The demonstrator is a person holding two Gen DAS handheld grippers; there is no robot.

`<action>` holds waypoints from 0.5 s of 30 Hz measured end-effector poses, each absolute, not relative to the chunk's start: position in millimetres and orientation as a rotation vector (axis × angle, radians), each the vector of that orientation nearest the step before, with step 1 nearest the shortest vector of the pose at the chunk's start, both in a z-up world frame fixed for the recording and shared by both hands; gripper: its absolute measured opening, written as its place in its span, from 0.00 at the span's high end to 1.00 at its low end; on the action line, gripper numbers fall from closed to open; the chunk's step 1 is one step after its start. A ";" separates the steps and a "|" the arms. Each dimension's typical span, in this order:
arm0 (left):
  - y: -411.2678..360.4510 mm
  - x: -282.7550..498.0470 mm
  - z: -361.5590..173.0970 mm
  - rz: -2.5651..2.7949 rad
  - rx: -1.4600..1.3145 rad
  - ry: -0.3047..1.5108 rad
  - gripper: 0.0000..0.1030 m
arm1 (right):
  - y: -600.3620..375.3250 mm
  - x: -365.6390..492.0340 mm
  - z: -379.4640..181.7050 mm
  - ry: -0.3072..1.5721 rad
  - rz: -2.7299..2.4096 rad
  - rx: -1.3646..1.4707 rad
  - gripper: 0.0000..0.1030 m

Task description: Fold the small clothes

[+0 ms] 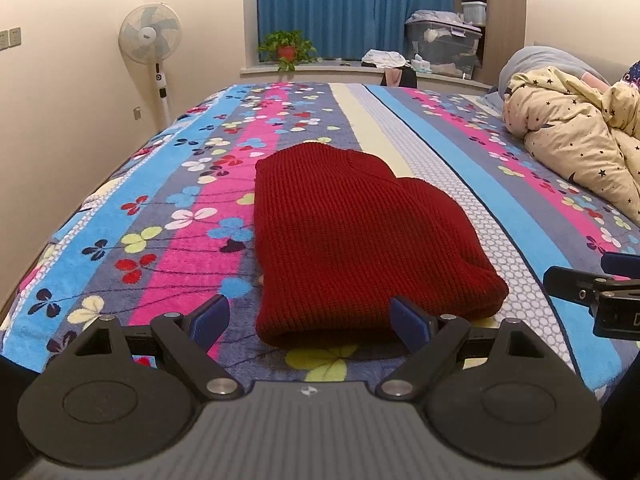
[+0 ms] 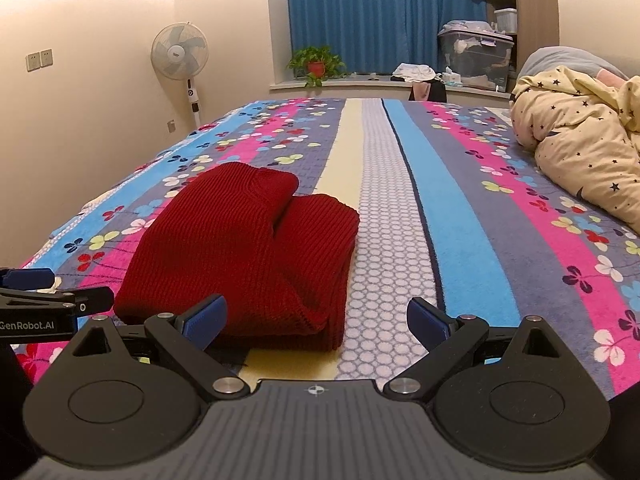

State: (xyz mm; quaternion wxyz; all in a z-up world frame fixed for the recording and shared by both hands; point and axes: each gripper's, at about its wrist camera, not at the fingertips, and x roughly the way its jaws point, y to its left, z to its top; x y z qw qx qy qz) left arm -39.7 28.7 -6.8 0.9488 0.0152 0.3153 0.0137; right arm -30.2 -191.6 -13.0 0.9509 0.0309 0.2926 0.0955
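Note:
A dark red knit sweater (image 1: 352, 236) lies folded into a narrow bundle on the striped floral bedspread (image 1: 152, 208). My left gripper (image 1: 310, 322) is open and empty, its blue pads either side of the sweater's near end, just short of it. In the right wrist view the sweater (image 2: 240, 252) lies left of centre. My right gripper (image 2: 316, 320) is open and empty at the sweater's near right corner, over the dotted stripe. Each gripper shows at the other view's edge: the right one at the right edge of the left wrist view (image 1: 592, 292), the left one at the left edge of the right wrist view (image 2: 48, 296).
A cream star-print quilt (image 1: 576, 136) is bunched at the right of the bed, with a grey pillow (image 1: 540, 60) behind it. A standing fan (image 1: 150, 36) is by the left wall. A windowsill holds a potted plant (image 1: 286, 48), clothes and storage boxes (image 1: 444, 44).

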 end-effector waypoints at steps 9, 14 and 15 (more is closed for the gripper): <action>26.8 -37.6 -10.9 0.017 0.031 0.664 0.12 | -192.6 -30.5 -14.3 0.600 0.194 0.068 0.06; 26.0 -37.7 -10.8 0.015 0.027 0.665 0.12 | -192.4 -30.0 -14.7 0.605 0.198 0.065 0.06; 26.0 -38.1 -11.0 0.014 0.027 0.664 0.12 | -191.9 -30.5 -14.6 0.604 0.199 0.064 0.06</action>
